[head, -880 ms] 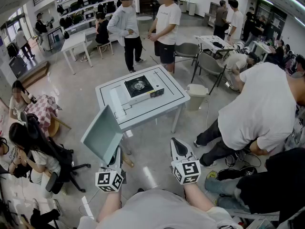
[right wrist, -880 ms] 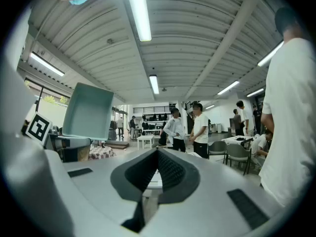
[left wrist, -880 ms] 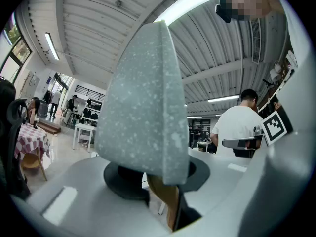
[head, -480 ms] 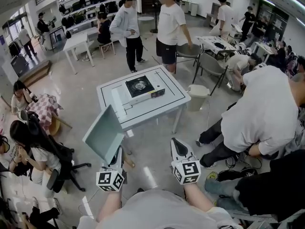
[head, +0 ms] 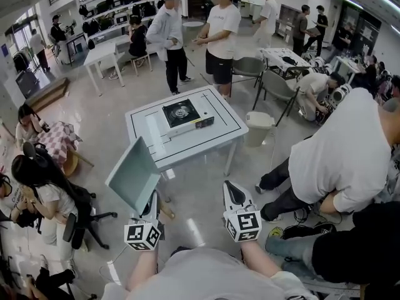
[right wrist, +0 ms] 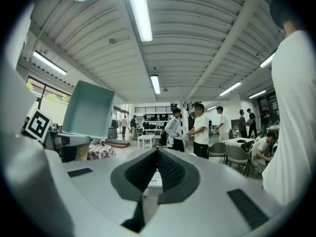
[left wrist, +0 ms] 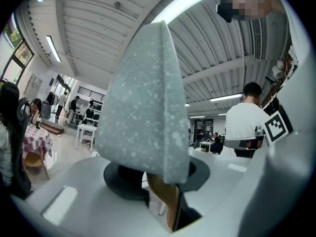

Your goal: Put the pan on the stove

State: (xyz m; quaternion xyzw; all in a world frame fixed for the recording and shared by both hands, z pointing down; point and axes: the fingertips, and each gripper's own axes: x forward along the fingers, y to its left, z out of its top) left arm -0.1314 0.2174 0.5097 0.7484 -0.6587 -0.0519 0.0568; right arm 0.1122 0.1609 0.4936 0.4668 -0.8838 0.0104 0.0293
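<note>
One pale-green square pan [head: 133, 177], handle clamped in left hand-held gripper [head: 154, 202]; carry level, seemingly far, to black portable stove [head: 181, 112]; right hand-held gripper [head: 232, 190] jaws together, empty.

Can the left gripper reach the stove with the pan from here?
Probably not yet: the left gripper holds the pan over the floor, short of the table where the stove sits. Nothing blocks the way ahead.

Quantities: one pan [head: 133, 175], one stove [head: 182, 114], one bench [head: 224, 115], two grippers: left gripper [head: 152, 203], right gripper [head: 234, 192].
</note>
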